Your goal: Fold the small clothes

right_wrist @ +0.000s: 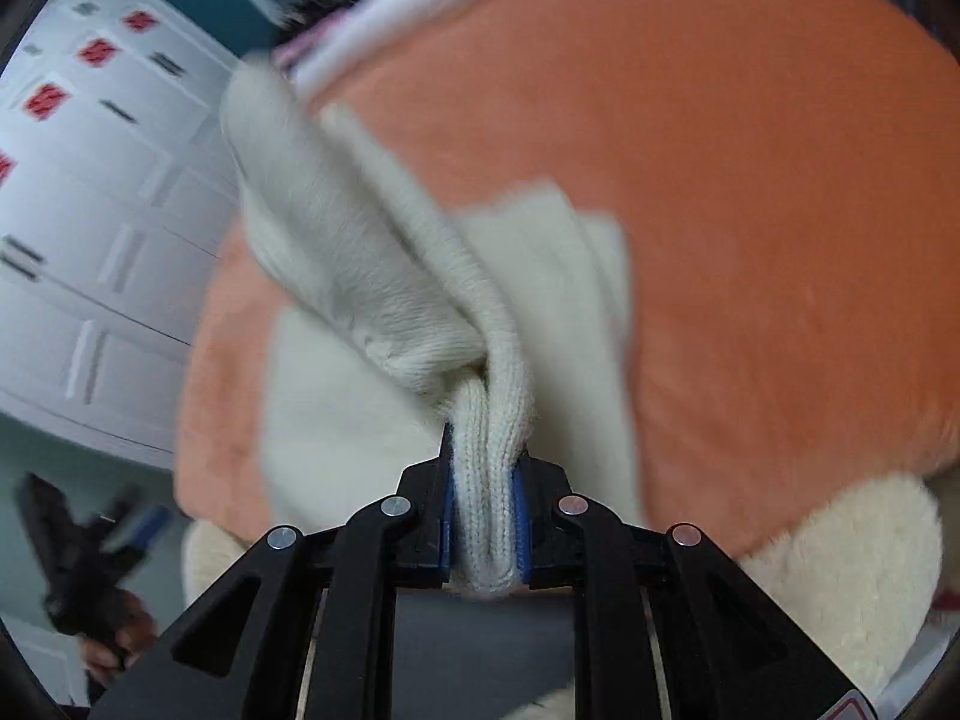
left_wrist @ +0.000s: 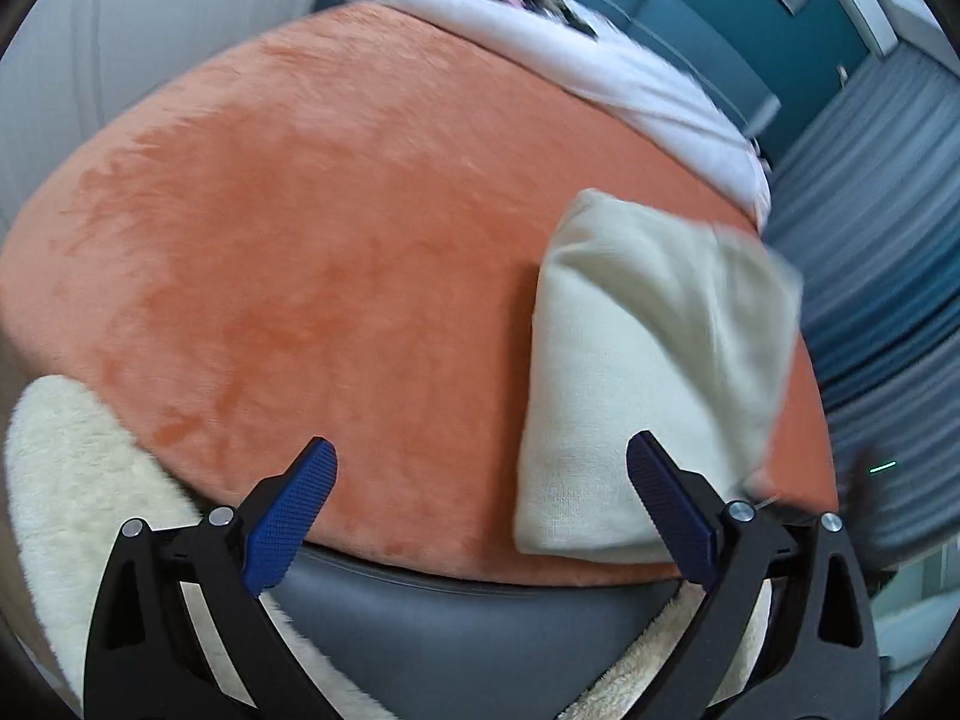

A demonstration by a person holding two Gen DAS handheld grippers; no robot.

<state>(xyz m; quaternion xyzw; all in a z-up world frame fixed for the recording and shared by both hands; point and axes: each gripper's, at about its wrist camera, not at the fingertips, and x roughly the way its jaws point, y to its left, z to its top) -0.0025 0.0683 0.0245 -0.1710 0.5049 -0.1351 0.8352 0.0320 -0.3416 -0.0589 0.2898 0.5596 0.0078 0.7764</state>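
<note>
Orange plush blanket (left_wrist: 336, 228) covers the work surface, with white bedding (left_wrist: 630, 78) along its far edge and pale cabinets (right_wrist: 90, 228) beyond. On the blanket's right side, in the left wrist view, lies the cream garment (left_wrist: 636, 360), partly doubled over, its far corner blurred and raised. The right gripper (right_wrist: 485, 516) is clamped on a bunched ribbed edge of that garment, pads pressing the knit from both sides. The left gripper (left_wrist: 480, 516) hangs above the blanket's near edge with jaws wide apart and nothing between them. I judge a fold is under way: the lifted edge likely needs carrying across and laying flat, square with the layer below, before release.
</note>
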